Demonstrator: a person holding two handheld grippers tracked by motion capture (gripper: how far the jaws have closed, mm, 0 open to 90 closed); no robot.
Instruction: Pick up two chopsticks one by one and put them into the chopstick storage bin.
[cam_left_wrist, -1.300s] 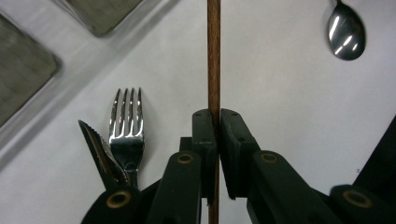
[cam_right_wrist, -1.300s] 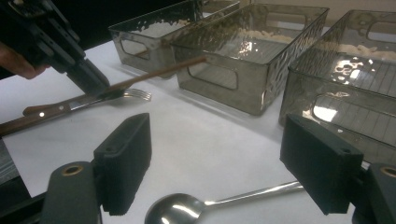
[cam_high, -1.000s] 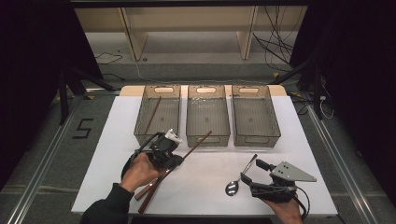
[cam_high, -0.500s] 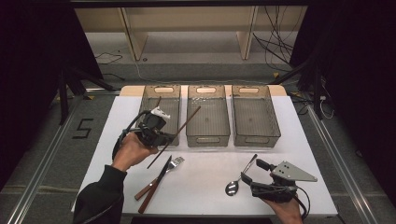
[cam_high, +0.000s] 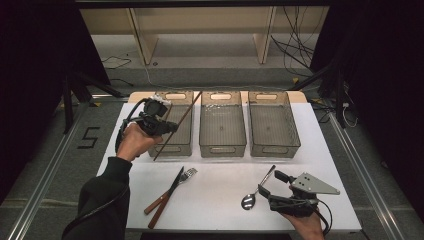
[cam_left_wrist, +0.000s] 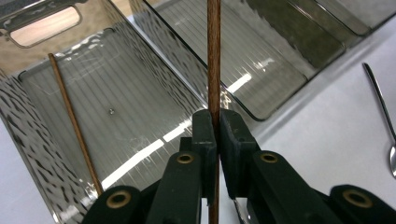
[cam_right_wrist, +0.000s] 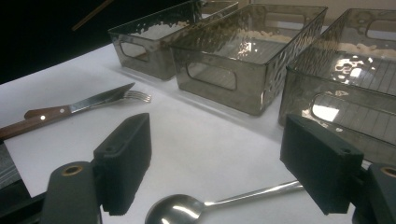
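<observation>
While the high view is read as a clock face, the left gripper (cam_high: 167, 126) sits at ten o'clock, clenched on a thin dark-brown wooden chopstick (cam_high: 179, 124) that slants across the near rim of the left clear ribbed plastic bin (cam_high: 172, 148); the middle clear plastic bin (cam_high: 222, 147) and right clear plastic bin (cam_high: 274, 146) stand beside it toward twelve and one o'clock on the white table sheet (cam_high: 220, 195). At seven o'clock lie a wood-handled steel knife (cam_high: 167, 196) and a steel fork (cam_high: 186, 175), touching; at five o'clock a polished steel spoon (cam_high: 254, 192) lies just before the right gripper (cam_high: 267, 184). In the left gripper view the black pads pinch the chopstick near its lower part, the stick running straight to twelve o'clock over the left bin's inner wall; a second matching chopstick (cam_left_wrist: 74, 126) already lies on the bin floor at nine o'clock. In the right gripper view the jaws stand released and wide, the spoon's bowl (cam_right_wrist: 175, 209) at six o'clock between them, nothing gripped. Judged step: depositing the held stick with its mate. To do it well, bring the stick wholly over the bin, turn it parallel to the long walls, lower until the tip nears the floor, then loosen the pads, lest it catch the rim and roll out.
</observation>
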